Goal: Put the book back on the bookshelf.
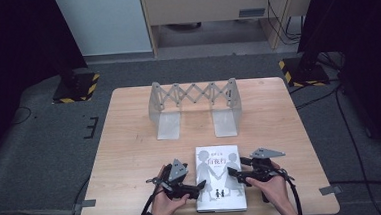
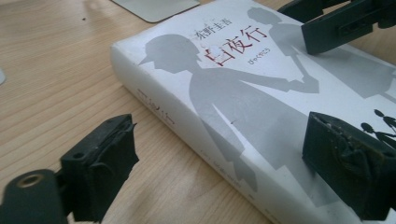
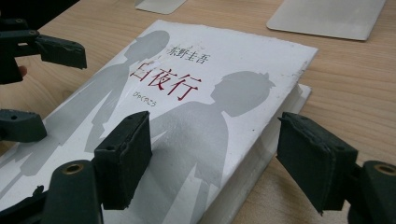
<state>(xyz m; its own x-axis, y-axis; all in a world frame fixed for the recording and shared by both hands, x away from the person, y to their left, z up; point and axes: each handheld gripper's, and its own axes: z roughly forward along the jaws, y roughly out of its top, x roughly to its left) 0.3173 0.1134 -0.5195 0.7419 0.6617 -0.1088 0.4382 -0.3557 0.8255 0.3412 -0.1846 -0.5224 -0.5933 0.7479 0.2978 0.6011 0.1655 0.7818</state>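
Trouble here would come mostly from how each gripper meets the book (image 1: 220, 178), which lies flat and closed at the lower centre of the high view, near the table's (image 1: 130, 141) front edge.

At lower left of that view, the left gripper (image 1: 197, 186) sits at the book's spine side. In its own view the jaws stand wide apart, gripping nothing: one pad hangs over bare wood at lower left, the other over the cover at lower right, with the spine edge between them. If they close from this angle, my guess is that the upper pad skids on the smooth white cover and shoves the book sideways instead of pinching it.

Further right, the right gripper (image 1: 234, 174) is also spread and empty, straddling the page-edge side. A bite there might catch only the cover and a few leaves, so the book could fan open or tear when lifted.

At upper centre, the metal folding book rack (image 1: 194, 107) stands well apart; a book carried unevenly could knock it or tip out of it.
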